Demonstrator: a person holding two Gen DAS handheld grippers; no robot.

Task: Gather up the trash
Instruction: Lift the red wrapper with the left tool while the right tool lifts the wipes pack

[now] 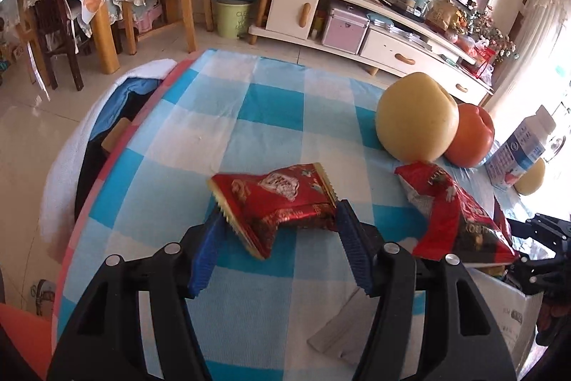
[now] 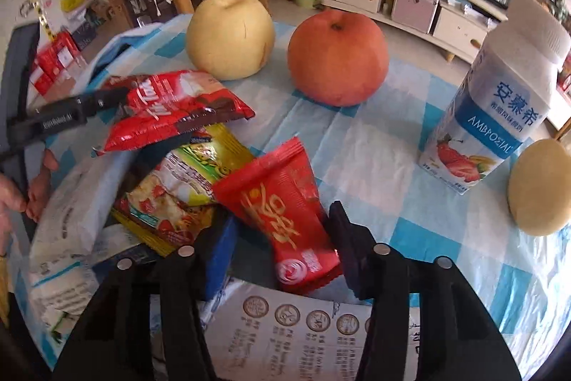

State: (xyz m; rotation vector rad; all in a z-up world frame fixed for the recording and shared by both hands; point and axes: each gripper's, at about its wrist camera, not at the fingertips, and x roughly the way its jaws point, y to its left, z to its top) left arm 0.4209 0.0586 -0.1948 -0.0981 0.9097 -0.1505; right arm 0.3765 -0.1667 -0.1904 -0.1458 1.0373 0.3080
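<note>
Left gripper (image 1: pixel 278 231): fingers open wide, straddling a red snack wrapper (image 1: pixel 276 202) on the checked bench (image 1: pixel 278 102), not yet pinching.
Right gripper (image 2: pixel 282 245): fingers open around a red packet (image 2: pixel 282 216) atop the wrapper pile.
Risk: thin foil may slide out as fingers close; nearby pear (image 1: pixel 415 118) could get nudged.

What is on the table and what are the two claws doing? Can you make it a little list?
Left claw: open, fingers either side of a red snack wrapper
Right claw: open, around a red packet over the white box
Already collected: green-yellow wrapper, red chocolate wrapper
Fruit: yellow pear, red apple, another pear
Also there: yogurt carton
Table cover: blue checked cloth
</note>
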